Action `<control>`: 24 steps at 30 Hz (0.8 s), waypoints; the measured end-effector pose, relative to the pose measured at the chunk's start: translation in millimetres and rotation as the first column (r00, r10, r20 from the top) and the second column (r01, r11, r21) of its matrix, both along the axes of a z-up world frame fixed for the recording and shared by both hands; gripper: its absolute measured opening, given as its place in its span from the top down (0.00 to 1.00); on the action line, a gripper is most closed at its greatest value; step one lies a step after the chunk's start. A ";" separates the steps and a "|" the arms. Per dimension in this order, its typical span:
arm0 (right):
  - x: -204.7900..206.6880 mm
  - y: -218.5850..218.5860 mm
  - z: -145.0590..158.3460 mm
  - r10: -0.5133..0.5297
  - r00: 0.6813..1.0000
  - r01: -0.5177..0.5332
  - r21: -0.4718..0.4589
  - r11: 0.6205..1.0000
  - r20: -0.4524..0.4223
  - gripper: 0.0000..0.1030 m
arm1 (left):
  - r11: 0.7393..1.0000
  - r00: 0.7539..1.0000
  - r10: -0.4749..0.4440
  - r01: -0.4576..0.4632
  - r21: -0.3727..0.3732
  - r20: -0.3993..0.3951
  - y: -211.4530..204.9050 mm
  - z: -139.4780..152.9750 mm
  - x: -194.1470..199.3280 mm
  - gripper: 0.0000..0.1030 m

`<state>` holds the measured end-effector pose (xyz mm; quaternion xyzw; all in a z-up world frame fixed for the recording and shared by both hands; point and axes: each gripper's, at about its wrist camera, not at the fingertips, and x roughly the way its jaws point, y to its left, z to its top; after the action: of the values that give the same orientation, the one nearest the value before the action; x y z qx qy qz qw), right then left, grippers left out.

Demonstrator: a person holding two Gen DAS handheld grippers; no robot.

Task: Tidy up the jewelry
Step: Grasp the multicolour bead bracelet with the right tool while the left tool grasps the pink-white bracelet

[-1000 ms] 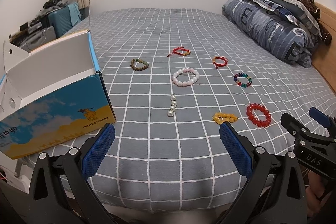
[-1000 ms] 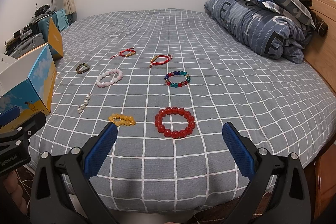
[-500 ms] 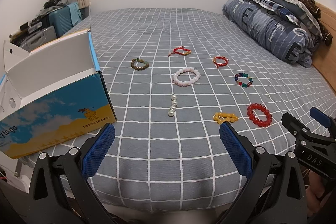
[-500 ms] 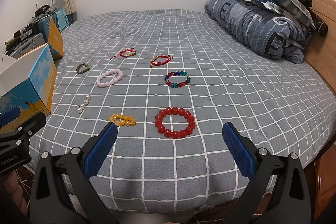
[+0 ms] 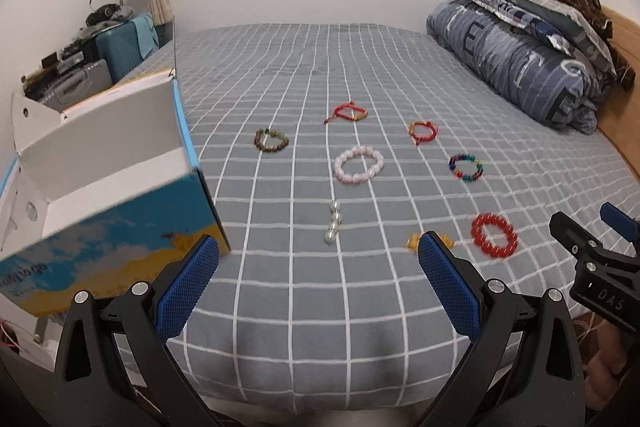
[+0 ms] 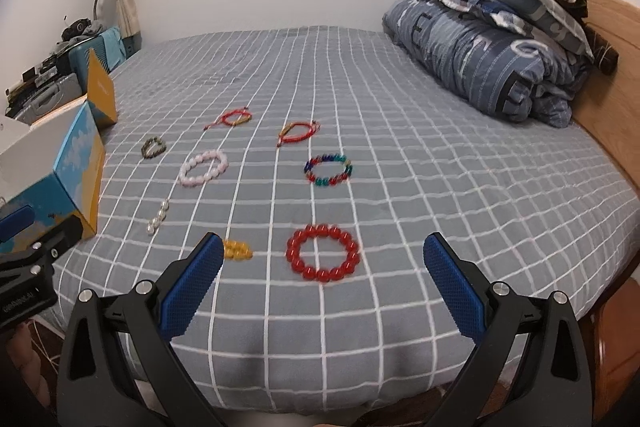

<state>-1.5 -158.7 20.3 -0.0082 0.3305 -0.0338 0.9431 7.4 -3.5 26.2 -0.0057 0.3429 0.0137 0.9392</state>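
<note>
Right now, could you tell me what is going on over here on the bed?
A person holds two open grippers, left gripper and right gripper, above the bed's near edge. Neither grips anything. Eight bracelets lie on it untouched, the red bead bracelet nearest the right gripper. An open box waits at the left.

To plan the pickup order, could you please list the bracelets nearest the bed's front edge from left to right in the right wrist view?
pearl strand → yellow bead bracelet → big red bead bracelet
</note>
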 end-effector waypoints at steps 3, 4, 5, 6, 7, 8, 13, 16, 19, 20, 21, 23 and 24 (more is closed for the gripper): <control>7.6 0.7 12.9 0.000 1.000 0.001 -0.016 1.000 0.015 0.07 | 1.000 1.000 0.005 -0.005 0.010 0.021 -1.3 14.3 7.6 0.05; 11.2 1.1 16.8 0.000 1.000 0.001 -0.020 1.000 0.019 0.07 | 1.000 1.000 0.006 -0.006 0.013 0.027 -1.7 19.2 12.2 0.05; 17.8 1.1 20.6 0.002 1.000 -0.001 -0.021 1.000 0.017 0.07 | 1.000 1.000 0.005 -0.005 0.014 0.026 -2.5 23.2 17.8 0.05; 25.3 1.5 24.0 0.002 1.000 -0.001 -0.021 1.000 0.013 0.07 | 1.000 1.000 0.001 -0.001 0.012 0.024 -3.0 25.9 23.5 0.05; 30.1 1.4 25.3 0.000 1.000 0.000 -0.023 1.000 0.011 0.07 | 1.000 1.000 0.000 0.000 0.010 0.021 -3.8 28.6 30.0 0.05; 39.4 1.8 27.7 0.001 1.000 -0.001 -0.032 0.999 0.005 0.07 | 1.000 1.000 0.000 0.000 0.009 0.016 -4.6 30.4 36.5 0.05; 89.6 -1.2 33.0 -0.005 0.999 0.005 -0.015 1.000 -0.041 0.07 | 1.000 0.999 -0.017 0.017 0.000 -0.031 -10.9 31.9 80.0 0.05; 120.2 -1.3 32.0 -0.017 0.997 0.016 -0.013 1.000 -0.070 0.07 | 1.000 0.997 -0.016 0.016 -0.001 -0.075 -13.5 27.1 113.7 0.05; 148.1 -0.2 28.3 -0.016 0.994 0.015 -0.011 1.000 -0.104 0.07 | 1.000 0.993 -0.004 0.003 -0.013 -0.118 -13.0 18.8 145.8 0.05; 159.8 0.6 25.9 -0.019 0.993 0.018 -0.012 1.000 -0.118 0.07 | 1.000 0.991 -0.005 0.003 -0.017 -0.134 -13.2 15.2 156.1 0.05; 171.6 0.7 22.5 -0.024 0.991 0.023 -0.010 1.000 -0.134 0.07 | 1.000 0.988 -0.006 0.004 -0.016 -0.152 -13.1 10.4 166.2 0.05; 190.5 0.1 13.5 -0.032 0.985 0.033 0.001 0.999 -0.167 0.07 | 1.000 0.982 -0.018 0.016 -0.014 -0.188 -14.6 -1.4 187.0 0.05; 198.5 -1.0 8.4 -0.035 0.982 0.037 0.009 0.999 -0.183 0.07 | 1.000 0.979 -0.020 0.019 -0.009 -0.202 -14.9 -7.6 194.6 0.05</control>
<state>196.9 -159.7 28.7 0.0004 0.4162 -0.0480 0.9080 202.0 -18.3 18.6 -0.0042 0.4364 0.0037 0.8997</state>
